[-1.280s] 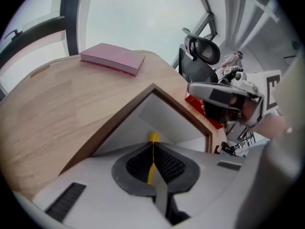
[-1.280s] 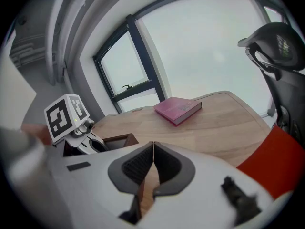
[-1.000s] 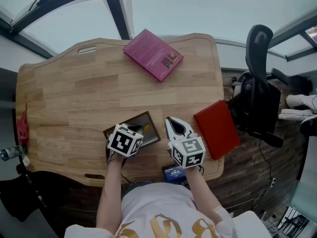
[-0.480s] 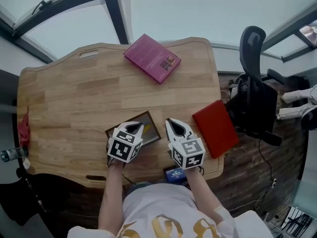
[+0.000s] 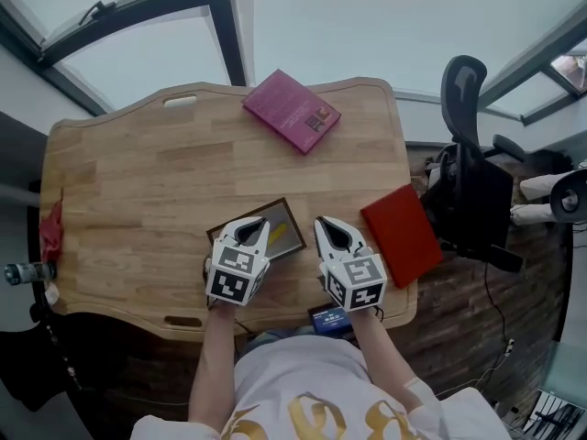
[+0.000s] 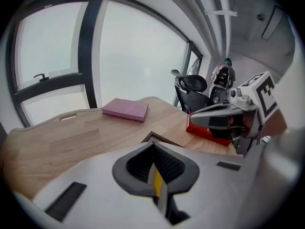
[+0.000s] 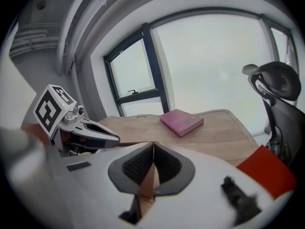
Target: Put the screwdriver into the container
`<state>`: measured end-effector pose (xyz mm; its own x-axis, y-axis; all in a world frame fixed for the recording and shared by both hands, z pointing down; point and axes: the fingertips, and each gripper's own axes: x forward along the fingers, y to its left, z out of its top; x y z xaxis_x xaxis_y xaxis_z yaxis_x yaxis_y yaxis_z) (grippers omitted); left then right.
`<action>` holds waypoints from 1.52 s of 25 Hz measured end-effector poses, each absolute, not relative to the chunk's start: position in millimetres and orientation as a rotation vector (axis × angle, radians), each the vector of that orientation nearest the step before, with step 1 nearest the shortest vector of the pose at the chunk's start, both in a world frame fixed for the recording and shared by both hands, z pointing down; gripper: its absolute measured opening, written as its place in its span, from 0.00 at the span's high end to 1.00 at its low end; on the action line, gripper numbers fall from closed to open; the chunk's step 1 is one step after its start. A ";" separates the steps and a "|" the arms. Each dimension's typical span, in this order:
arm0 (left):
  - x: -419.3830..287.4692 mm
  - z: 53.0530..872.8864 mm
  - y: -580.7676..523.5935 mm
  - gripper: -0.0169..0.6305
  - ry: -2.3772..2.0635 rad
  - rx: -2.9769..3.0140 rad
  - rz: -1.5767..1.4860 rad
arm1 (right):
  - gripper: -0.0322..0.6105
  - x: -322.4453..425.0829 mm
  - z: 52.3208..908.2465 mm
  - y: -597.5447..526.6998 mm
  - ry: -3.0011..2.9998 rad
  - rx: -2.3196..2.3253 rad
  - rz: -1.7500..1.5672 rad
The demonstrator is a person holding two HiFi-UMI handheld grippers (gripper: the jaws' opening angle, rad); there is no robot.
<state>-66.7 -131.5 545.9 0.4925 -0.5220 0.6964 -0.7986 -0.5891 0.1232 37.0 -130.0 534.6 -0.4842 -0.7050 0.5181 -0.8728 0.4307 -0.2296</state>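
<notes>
The container (image 5: 248, 216), a shallow brown tray with a grey floor, lies near the table's front edge. The yellow screwdriver (image 5: 277, 236) rests inside it. My left gripper (image 5: 258, 225) hovers over the tray's near half with its jaws shut and nothing between them. In the left gripper view (image 6: 153, 144) a yellow strip shows through the slit behind the tips, and the tray's corner (image 6: 151, 136) pokes out just ahead. My right gripper (image 5: 324, 223) sits just right of the tray, shut and empty; its own view (image 7: 153, 144) shows bare wood through the slit.
A pink book (image 5: 291, 110) lies at the table's far edge and a red book (image 5: 402, 235) at the right edge. A black office chair (image 5: 468, 181) stands beyond the right side. A small blue item (image 5: 330, 317) sits at the front edge by the person.
The left gripper has drawn back a little toward the person, uncovering more of the tray and the screwdriver. Both grippers stay shut. The head camera has shifted slightly.
</notes>
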 end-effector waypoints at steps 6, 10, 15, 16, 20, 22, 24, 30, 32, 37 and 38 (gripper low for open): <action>-72.0 519.1 -128.8 0.95 -1.200 2.351 0.745 | 0.90 36.4 513.7 -121.1 -2.367 1.380 0.620; -69.9 503.9 -121.8 0.95 -1.198 2.360 0.636 | 0.90 37.3 501.7 -117.6 -2.374 1.402 0.582; -73.7 483.3 -118.4 0.95 -1.294 2.410 0.558 | 0.90 37.0 487.5 -112.8 -2.389 1.433 0.532; -75.8 478.3 -118.5 0.95 -1.328 2.420 0.546 | 0.90 37.3 484.3 -111.7 -2.393 1.442 0.521; -83.3 457.6 -119.2 0.95 -1.417 2.445 0.484 | 0.90 37.8 471.9 -110.5 -2.405 1.476 0.477; -86.1 447.1 -118.2 0.95 -1.406 2.427 0.379 | 0.90 37.8 467.6 -110.1 -2.406 1.490 0.463; -88.6 436.0 -116.6 0.95 -1.380 2.402 0.248 | 0.90 38.0 463.1 -108.8 -2.408 1.504 0.451; -92.1 428.7 -116.5 0.95 -1.437 2.431 0.303 | 0.90 35.4 445.1 -110.3 -2.429 1.532 0.396; -91.8 426.7 -114.9 0.95 -1.453 2.452 0.330 | 0.90 34.6 437.9 -111.2 -2.434 1.548 0.365; -91.2 415.7 -112.6 0.95 -1.496 2.532 0.378 | 0.90 35.2 428.7 -112.4 -2.437 1.572 0.324; -91.0 413.7 -112.5 0.95 -1.492 2.539 0.371 | 0.90 35.3 427.4 -112.9 -2.438 1.576 0.320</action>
